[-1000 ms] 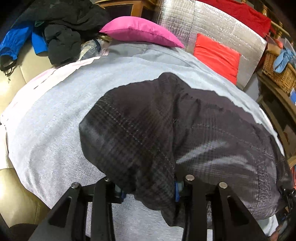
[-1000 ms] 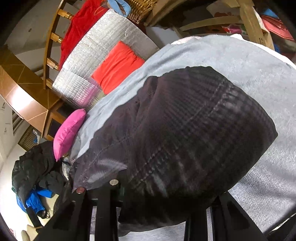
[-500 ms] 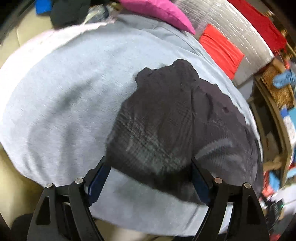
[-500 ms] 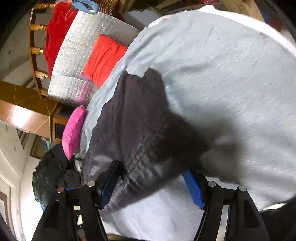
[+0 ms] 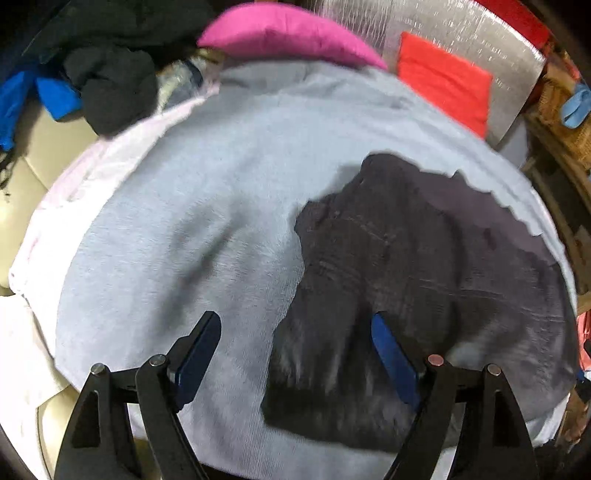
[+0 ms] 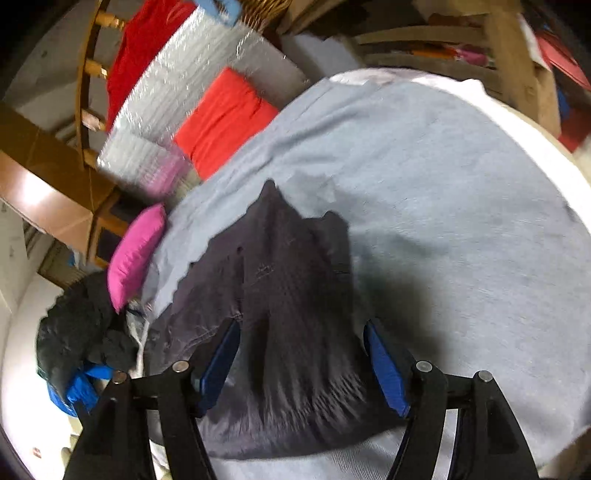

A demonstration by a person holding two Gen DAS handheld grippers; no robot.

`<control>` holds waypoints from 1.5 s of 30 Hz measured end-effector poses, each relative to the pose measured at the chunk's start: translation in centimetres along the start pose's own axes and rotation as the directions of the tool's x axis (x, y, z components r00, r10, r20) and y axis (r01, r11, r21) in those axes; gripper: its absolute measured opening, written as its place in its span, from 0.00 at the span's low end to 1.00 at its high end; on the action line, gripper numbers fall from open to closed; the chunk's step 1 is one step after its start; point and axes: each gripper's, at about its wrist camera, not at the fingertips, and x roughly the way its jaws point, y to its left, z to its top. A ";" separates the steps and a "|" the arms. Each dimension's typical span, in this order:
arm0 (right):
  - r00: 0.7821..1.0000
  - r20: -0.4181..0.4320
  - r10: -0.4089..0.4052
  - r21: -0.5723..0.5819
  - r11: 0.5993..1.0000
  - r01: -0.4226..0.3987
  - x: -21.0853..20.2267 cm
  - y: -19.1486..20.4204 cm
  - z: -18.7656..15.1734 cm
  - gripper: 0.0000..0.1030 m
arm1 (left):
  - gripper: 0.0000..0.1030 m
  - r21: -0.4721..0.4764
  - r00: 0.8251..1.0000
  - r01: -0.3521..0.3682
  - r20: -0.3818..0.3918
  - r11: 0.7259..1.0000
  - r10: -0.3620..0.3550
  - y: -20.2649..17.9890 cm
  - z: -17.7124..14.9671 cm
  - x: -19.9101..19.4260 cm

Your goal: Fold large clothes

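A dark grey-black garment [image 5: 406, 288] lies folded in a heap on a light grey cloth [image 5: 192, 206] that covers the work surface. It also shows in the right wrist view [image 6: 288, 332]. My left gripper [image 5: 295, 325] is open and empty, above the garment's near left edge; its right pad [image 5: 391, 354] hangs over the fabric. My right gripper [image 6: 301, 332] is open and empty, its jaws spread either side of the garment's near end without holding it.
A pink pillow [image 5: 288, 33], a red cushion [image 5: 447, 81] and a silver padded panel [image 5: 491, 48] stand at the back. A pile of black and blue clothes [image 5: 96, 74] lies back left on a beige sofa [image 5: 22, 177]. Wooden shelves [image 6: 509, 62] stand right.
Both grippers were shut on the dark garment a second ago. They opened, let it drop onto the grey cloth, and pulled back and up; the left one has shifted left.
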 end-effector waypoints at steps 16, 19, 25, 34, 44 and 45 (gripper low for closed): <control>0.999 -0.013 -0.044 -0.038 0.998 0.044 0.7 -0.7 -0.3 0.44 | 0.39 0.002 0.999 0.000 0.041 1.000 0.000 -0.6 0.1 0.7; 0.998 0.039 0.039 0.041 0.998 -0.041 -0.9 -1.2 0.8 0.73 | 0.58 -0.041 0.999 0.010 0.048 0.999 -0.008 -0.2 0.8 -0.2; 1.000 0.020 0.000 0.001 1.000 0.000 1.1 0.5 4.2 0.76 | 0.67 0.069 0.976 -0.175 0.140 0.982 0.164 -3.6 2.8 -0.7; 0.973 -0.066 -0.219 -0.181 0.962 0.204 8.3 4.1 6.1 0.75 | 0.67 0.249 0.919 -0.360 0.258 0.899 0.297 -7.5 3.2 0.8; 0.979 -0.001 -0.205 -0.187 0.962 0.201 7.5 4.1 6.3 0.38 | 0.67 0.272 0.909 -0.380 0.285 0.884 0.303 -7.1 3.3 1.8; 0.978 -0.022 -0.207 -0.176 0.964 0.200 7.9 3.7 6.3 0.38 | 0.67 0.272 0.908 -0.382 0.290 0.883 0.304 -7.2 3.3 1.8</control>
